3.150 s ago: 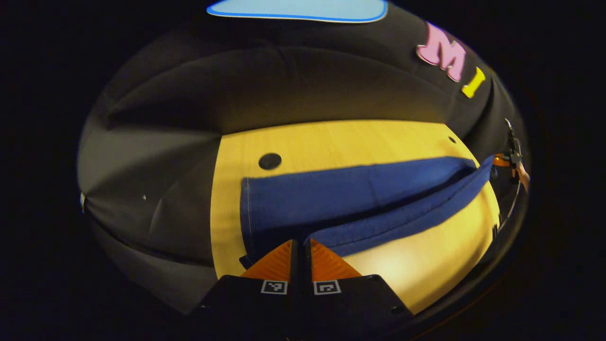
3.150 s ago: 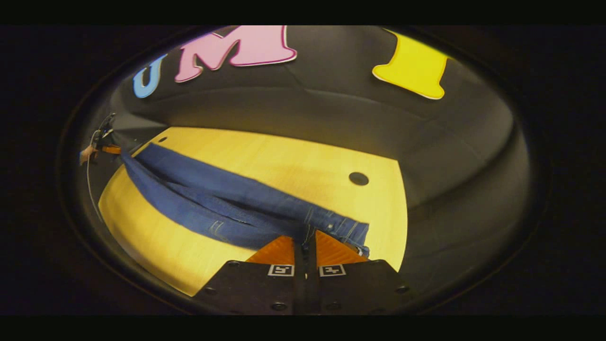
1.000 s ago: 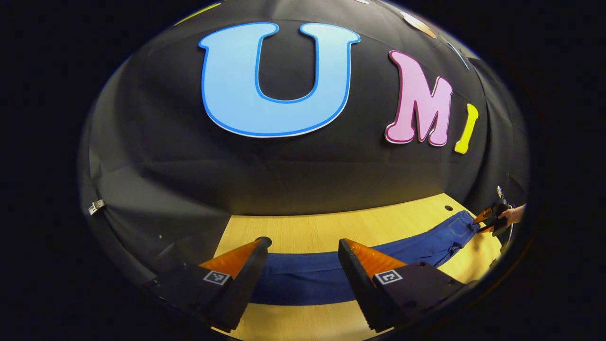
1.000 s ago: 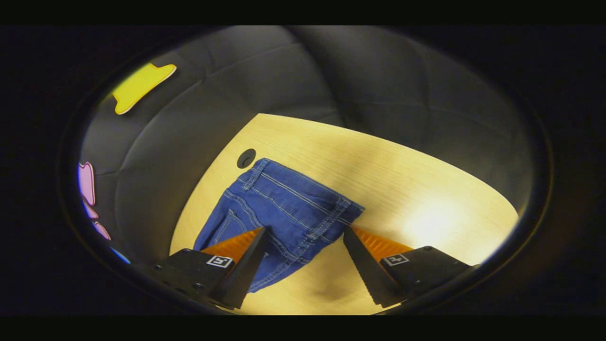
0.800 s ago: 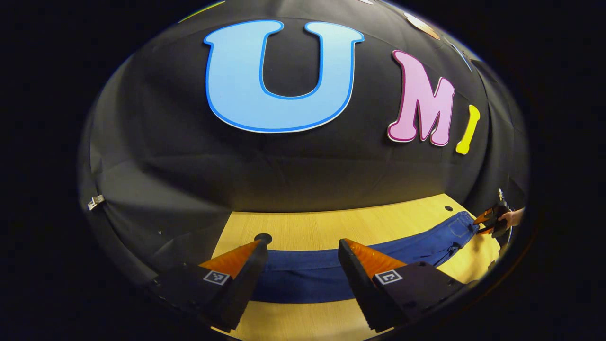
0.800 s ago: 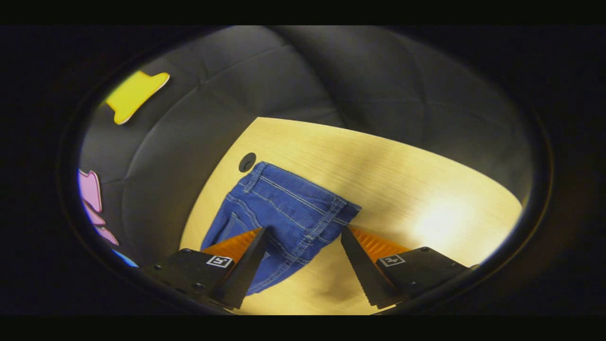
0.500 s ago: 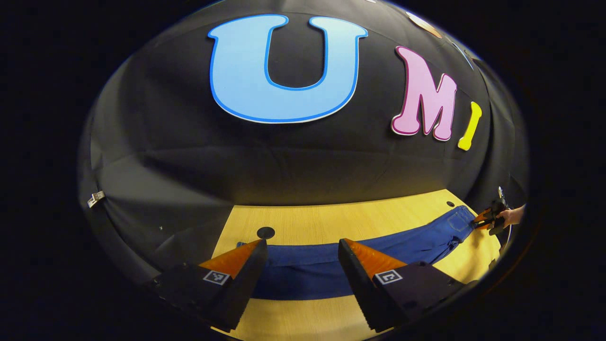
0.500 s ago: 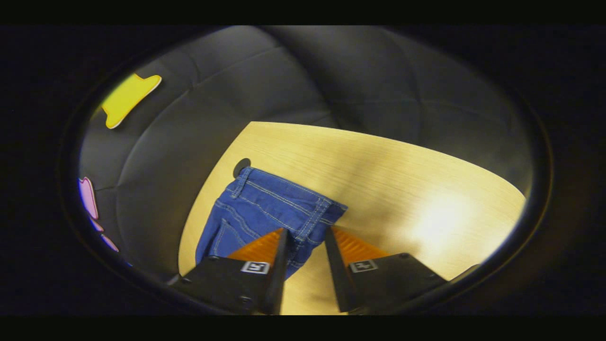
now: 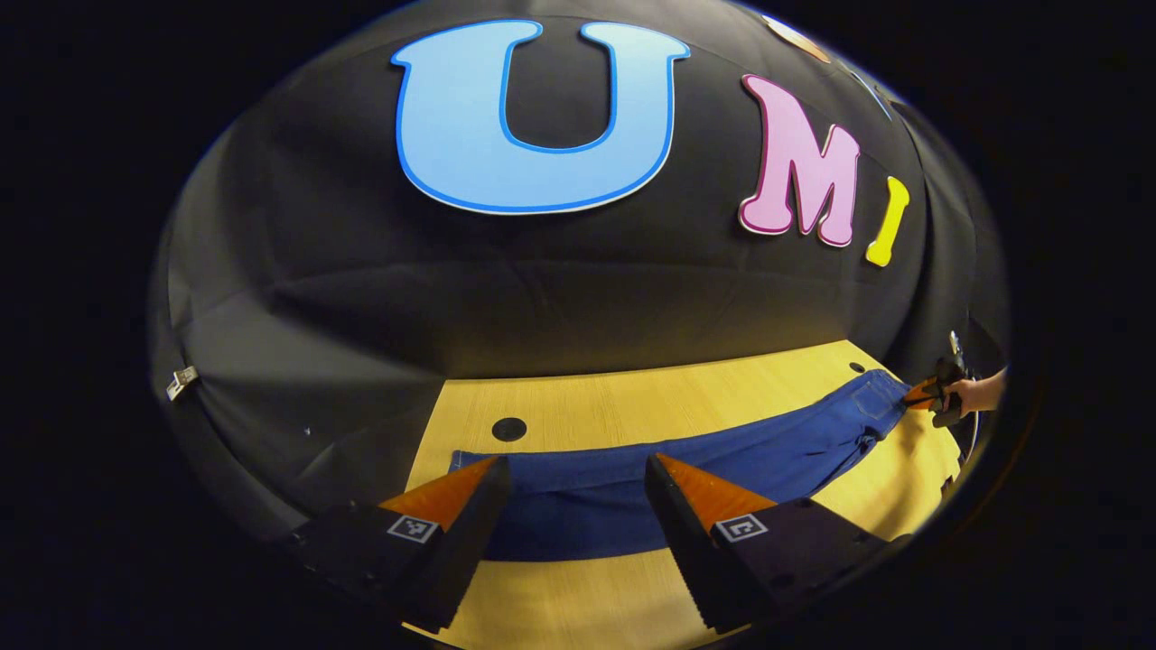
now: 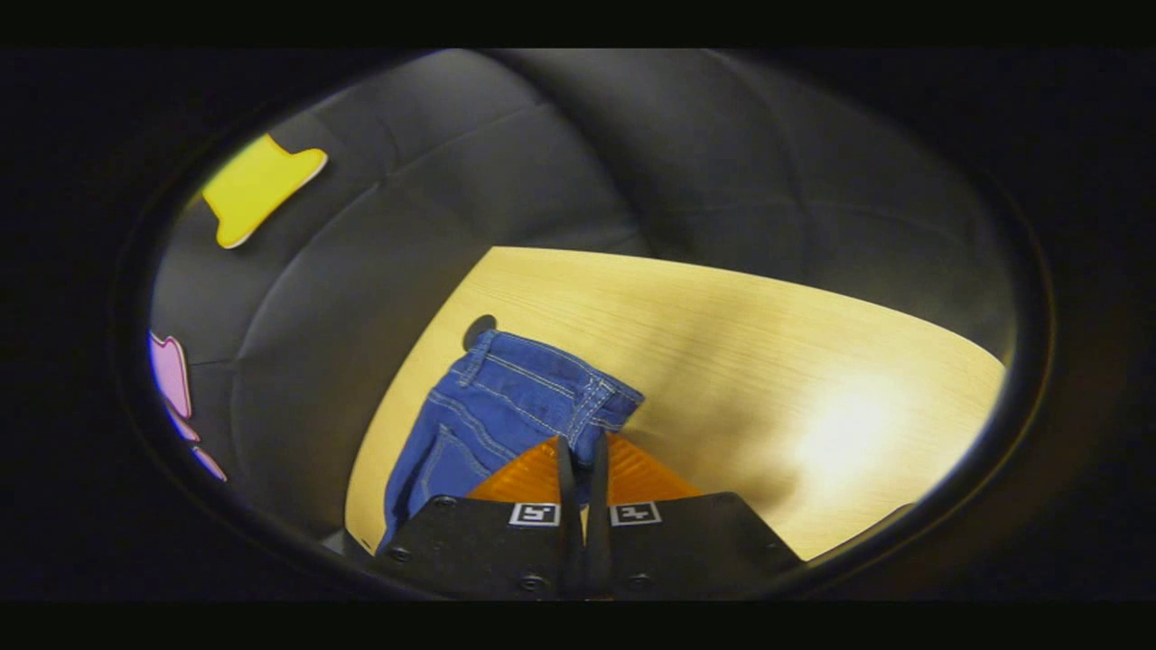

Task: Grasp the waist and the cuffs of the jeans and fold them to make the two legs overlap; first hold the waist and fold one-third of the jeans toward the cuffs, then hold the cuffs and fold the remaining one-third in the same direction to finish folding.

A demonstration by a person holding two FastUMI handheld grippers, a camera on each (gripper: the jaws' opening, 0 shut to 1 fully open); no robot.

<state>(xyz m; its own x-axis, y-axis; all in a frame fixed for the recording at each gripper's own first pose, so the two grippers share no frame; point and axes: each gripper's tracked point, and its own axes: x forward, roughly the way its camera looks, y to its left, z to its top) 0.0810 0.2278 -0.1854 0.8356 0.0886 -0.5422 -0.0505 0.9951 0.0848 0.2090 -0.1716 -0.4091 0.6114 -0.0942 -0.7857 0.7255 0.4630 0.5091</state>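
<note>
Fingers of my right gripper pinch the waist of the jeans (laid along the table); my left gripper gapes wide over the cuffs, holding nothing.

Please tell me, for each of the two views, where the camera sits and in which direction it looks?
Left gripper view: rides the open left gripper, low over the table, facing the booth wall across the jeans; a hand shows far right.
Right gripper view: rides the right gripper, looking down at the waist it pinches.
Shared: jeans, table.
</note>
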